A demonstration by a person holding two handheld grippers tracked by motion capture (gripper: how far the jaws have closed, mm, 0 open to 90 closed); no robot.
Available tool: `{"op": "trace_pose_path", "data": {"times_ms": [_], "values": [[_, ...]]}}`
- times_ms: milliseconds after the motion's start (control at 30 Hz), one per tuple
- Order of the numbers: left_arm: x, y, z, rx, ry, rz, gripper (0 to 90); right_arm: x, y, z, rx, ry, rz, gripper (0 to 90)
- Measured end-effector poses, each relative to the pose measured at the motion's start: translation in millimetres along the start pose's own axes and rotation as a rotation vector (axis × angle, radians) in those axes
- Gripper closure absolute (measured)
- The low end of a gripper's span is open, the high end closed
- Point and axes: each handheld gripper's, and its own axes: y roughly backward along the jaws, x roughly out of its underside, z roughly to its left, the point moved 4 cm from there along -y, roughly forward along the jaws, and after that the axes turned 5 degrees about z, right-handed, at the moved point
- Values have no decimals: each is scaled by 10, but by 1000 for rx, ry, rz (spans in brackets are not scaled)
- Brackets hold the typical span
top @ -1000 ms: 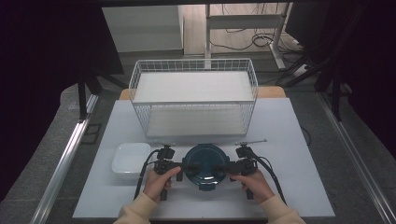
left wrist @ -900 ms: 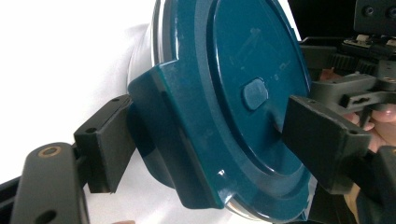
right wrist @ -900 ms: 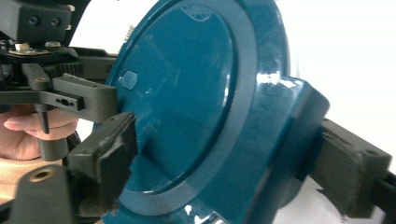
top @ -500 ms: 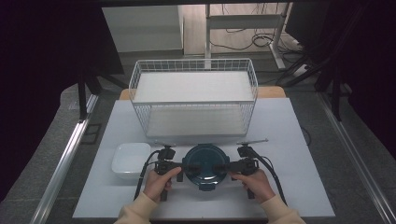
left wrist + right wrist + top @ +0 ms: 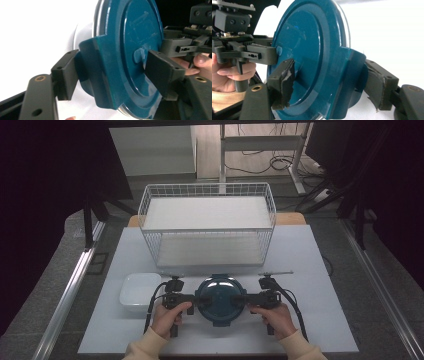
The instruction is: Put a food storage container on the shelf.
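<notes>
I'm on both claws at the near edge of the white tabletop [image 5: 320, 270], and between them sits a round teal lidded container [image 5: 220, 299]. My left claw [image 5: 194, 301] bites the container's left side tab: in the left gripper view 1 black jaw lies under the tab and the other presses down on the lid's top face, so the left claw [image 5: 110, 75] is closed onto the container [image 5: 130, 50], with only the tab's thickness between the jaws. My right claw [image 5: 239, 300] does the same on the opposite side. In the right gripper view 1 jaw, with torn padding, sits on the lid face and the other is behind the right tab, so the right claw [image 5: 332, 80] is clamped on the container [image 5: 307, 50] as well. Beyond the lid I see the other claw and the hand [image 5: 227, 75] holding it.

From above, my left hand [image 5: 167, 317] and right hand [image 5: 276, 317] grip the handles, cream sleeves entering from the bottom edge. Just outboard of the left claw, close beside it, is a shallow white square dish [image 5: 139, 291], apart from the container. Ahead of both claws, well beyond the container, stands a white wire basket [image 5: 207, 227] with a pale liner inside. A thin rod-like thing [image 5: 276, 273] lies just forward of the right claw; I cannot tell what it is.
</notes>
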Motion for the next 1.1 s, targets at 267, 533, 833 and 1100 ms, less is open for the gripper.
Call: {"op": "trace_pose_path", "data": {"times_ms": [267,533,833,1100], "values": [[31,48,-47,-5,-2,-26,358,41,54,67,17,13,-26,345],[32,82,-109,-21,-28,-41,373,38,109,116,27,33,-55,371],[17,138,-190,-24,-52,-61,374,10,171,179,31,69,-73,373],[1,194,-243,-30,-68,-78,373,-28,207,242,34,99,-79,373]]}}
